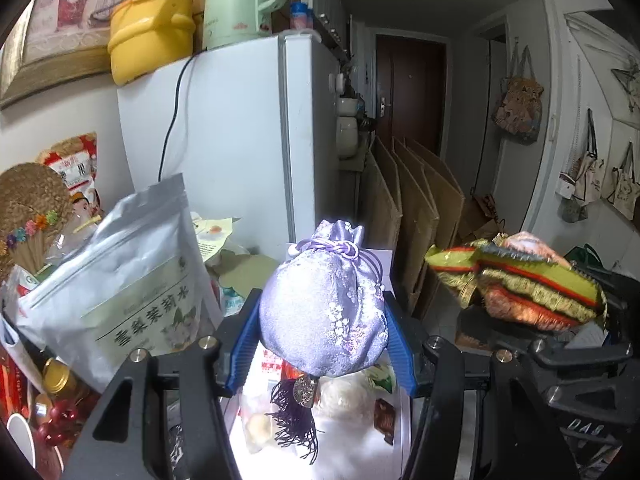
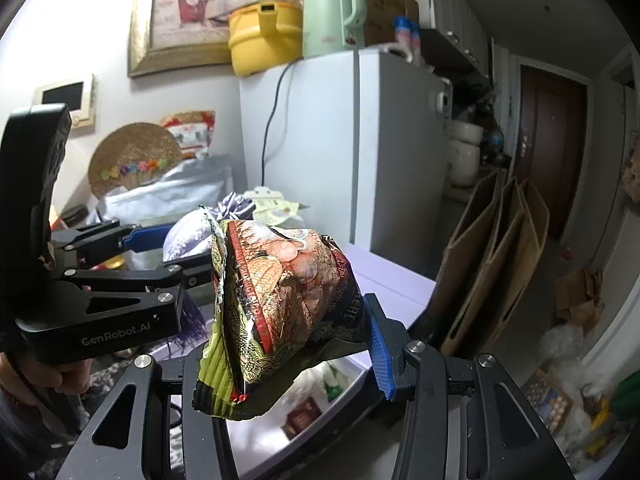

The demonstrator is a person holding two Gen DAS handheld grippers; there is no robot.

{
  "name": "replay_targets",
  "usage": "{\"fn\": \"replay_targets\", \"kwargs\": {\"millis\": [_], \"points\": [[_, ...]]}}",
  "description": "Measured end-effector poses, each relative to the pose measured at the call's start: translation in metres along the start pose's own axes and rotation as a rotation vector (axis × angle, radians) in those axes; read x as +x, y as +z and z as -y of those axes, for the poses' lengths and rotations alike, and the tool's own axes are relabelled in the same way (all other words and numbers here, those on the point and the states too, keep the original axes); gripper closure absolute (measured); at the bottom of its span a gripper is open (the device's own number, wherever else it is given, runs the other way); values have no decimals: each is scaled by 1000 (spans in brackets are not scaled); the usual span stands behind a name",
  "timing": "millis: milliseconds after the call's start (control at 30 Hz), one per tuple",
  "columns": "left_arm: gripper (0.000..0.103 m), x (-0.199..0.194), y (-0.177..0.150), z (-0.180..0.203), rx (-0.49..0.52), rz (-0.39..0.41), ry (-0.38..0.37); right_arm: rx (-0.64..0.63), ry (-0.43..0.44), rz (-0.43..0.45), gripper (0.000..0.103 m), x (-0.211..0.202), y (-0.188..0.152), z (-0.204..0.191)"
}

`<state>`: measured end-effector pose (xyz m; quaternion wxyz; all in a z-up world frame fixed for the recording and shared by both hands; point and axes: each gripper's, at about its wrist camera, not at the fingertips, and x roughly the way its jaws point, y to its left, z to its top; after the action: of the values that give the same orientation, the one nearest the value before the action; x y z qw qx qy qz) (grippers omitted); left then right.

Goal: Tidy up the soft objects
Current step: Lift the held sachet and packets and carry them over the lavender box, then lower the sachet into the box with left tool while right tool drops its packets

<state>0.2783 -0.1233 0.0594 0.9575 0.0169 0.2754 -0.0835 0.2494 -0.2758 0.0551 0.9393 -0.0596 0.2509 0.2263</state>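
A lavender satin drawstring pouch [image 1: 316, 280] with a purple tassel hangs between the blue pads of my left gripper [image 1: 323, 299], which is shut on its sides. In the right wrist view that pouch [image 2: 186, 236] and left gripper [image 2: 188, 250] show at the left, a hand on the handle. My right gripper [image 2: 292, 340] is shut on a crinkled foil snack bag [image 2: 288, 280] printed in red, gold and green. Its left pad is hidden behind the bag. The left wrist view shows the same bag [image 1: 520, 284] at the right, in the right gripper [image 1: 540, 320].
Below both grippers lies a white bin [image 1: 352, 456] with small packets in it. A silver zip bag [image 1: 120, 280] and clutter stand to the left. A white fridge [image 1: 240, 140] rises behind, cardboard sheets [image 1: 416, 208] lean beside it, and a hallway runs to a dark door [image 1: 408, 92].
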Motion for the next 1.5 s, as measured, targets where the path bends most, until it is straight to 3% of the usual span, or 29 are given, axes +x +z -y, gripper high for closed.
{"fn": "replay_targets", "kwargs": {"millis": [267,500,1233,1500], "points": [[47,55,0,-8,6,-80,19,-36,-25,-54,56,46,2,4],[47,80,-11,-13,12,-145,18,-36,-21,-123,56,76,-9,8],[47,150,-71,-24,5,-371,-28,15,-11,-297,56,130,-59,17],[47,157,-86,-29,9,-396,-11,23,-21,-326,56,140,-69,22]]}}
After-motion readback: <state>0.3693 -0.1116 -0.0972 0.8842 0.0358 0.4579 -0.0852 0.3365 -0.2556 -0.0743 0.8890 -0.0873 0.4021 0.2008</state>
